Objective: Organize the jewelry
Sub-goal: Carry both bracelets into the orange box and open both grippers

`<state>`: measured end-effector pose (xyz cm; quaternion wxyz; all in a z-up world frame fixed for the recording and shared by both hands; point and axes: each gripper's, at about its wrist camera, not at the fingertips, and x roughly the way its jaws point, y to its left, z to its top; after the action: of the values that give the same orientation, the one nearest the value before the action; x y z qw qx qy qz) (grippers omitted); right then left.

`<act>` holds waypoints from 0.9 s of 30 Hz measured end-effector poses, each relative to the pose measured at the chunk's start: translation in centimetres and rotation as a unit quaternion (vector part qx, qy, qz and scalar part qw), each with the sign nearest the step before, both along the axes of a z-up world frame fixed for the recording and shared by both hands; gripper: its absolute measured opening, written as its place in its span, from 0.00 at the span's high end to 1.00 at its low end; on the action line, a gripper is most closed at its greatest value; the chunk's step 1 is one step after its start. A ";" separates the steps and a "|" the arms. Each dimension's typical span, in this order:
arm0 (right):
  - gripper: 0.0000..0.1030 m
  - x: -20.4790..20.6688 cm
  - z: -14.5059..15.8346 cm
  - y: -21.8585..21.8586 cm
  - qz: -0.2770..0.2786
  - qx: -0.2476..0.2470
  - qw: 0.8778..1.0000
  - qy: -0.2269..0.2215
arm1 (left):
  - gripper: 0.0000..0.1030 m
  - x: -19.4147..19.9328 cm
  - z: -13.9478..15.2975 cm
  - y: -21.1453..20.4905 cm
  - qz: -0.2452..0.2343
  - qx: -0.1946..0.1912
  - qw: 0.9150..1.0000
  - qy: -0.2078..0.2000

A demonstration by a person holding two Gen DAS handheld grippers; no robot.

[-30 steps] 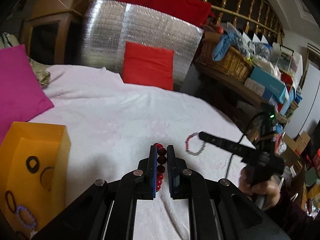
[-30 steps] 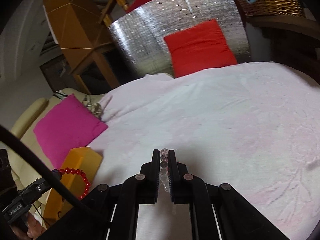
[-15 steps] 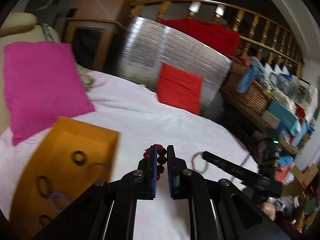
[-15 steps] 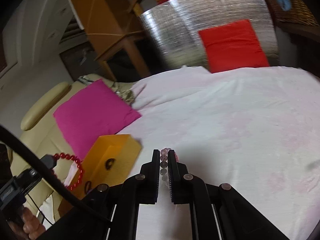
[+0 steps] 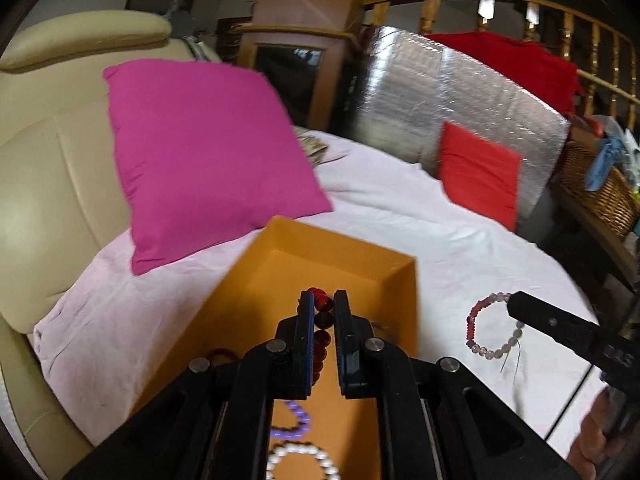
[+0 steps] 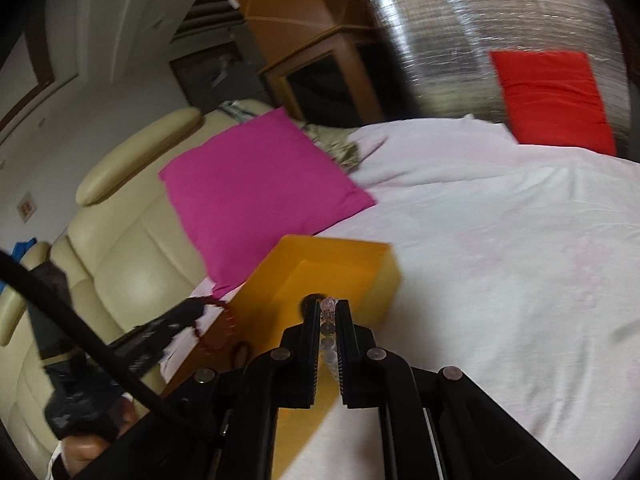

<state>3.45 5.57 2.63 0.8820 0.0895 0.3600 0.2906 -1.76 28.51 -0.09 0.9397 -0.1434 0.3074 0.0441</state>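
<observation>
Now the white bed [image 5: 460, 248] holds the orange box [image 5: 360, 268] near its left edge, by the pink pillow [image 5: 200, 152]. The left gripper [image 5: 321, 300], closed on a red bracelet [image 5: 322, 320], hangs over the box. The right gripper [image 6: 329, 308] pinches a pink bracelet [image 6: 328, 310] just right of it. I think each should clear the box wall, then let go low inside. The far half of the box looks bare.

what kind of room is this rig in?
Probably a lived-in home room, a bedroom or lounge. A white sheet covers a bed-like surface with a magenta cushion, a cream leather sofa stands beside it, and a cluttered wicker basket sits on a side shelf.
</observation>
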 end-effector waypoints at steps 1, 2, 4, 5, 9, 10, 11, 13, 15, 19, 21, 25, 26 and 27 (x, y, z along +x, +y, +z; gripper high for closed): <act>0.92 -0.1 -0.1 0.8 0.007 -0.003 1.000 0.001 | 0.91 0.2 -0.4 0.4 0.006 0.000 1.000 0.004; 0.92 -0.3 -0.3 1.7 0.015 -0.005 1.000 0.002 | 0.91 0.3 -0.6 0.7 0.010 0.000 1.000 0.007; 0.92 -0.6 -0.6 3.2 0.028 -0.008 1.000 0.004 | 0.91 0.6 -1.1 1.3 0.018 0.002 1.000 0.013; 0.92 -0.8 -0.7 3.9 0.033 -0.010 0.999 0.004 | 0.91 0.8 -1.3 1.6 0.023 0.005 1.000 0.015; 0.92 -1.1 -1.2 5.8 0.048 -0.016 0.999 0.006 | 0.91 1.2 -1.9 2.3 0.033 0.012 0.999 0.025; 0.92 -1.2 -1.3 6.1 0.050 -0.017 0.999 0.007 | 0.91 1.1 -2.0 2.5 0.034 0.011 0.999 0.027; 0.92 -1.1 -1.5 6.4 0.053 -0.018 0.998 0.011 | 0.91 1.5 -2.1 2.4 0.034 0.011 0.999 0.028; 0.92 -1.1 -1.8 7.0 0.057 -0.023 0.998 0.014 | 0.91 1.8 -2.4 2.5 0.033 0.013 0.999 0.034; 0.92 -1.1 -2.3 7.6 0.062 -0.029 0.998 0.018 | 0.91 2.2 -2.6 2.5 0.031 0.018 0.999 0.039; 0.92 -0.9 -3.0 8.1 0.062 -0.033 0.997 0.026 | 0.91 2.9 -3.2 2.4 0.027 0.019 0.998 0.053; 0.92 -0.7 -3.4 8.3 0.061 -0.034 0.997 0.030 | 0.91 3.1 -3.5 2.4 0.026 0.021 0.998 0.058; 0.92 -0.2 -4.2 8.4 0.060 -0.039 0.997 0.041 | 0.91 3.7 -4.0 2.3 0.022 0.024 0.997 0.070; 0.92 -0.2 -4.4 8.4 0.059 -0.042 0.996 0.042 | 0.91 3.8 -4.2 2.3 0.021 0.024 0.997 0.074; 0.92 -0.2 -4.6 8.4 0.059 -0.043 0.996 0.044 | 0.91 3.9 -4.3 2.2 0.020 0.024 0.997 0.076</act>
<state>3.28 13.98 -2.02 0.8498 0.0429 0.4153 0.3217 2.13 30.75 -4.35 0.9158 -0.1227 0.3738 0.0809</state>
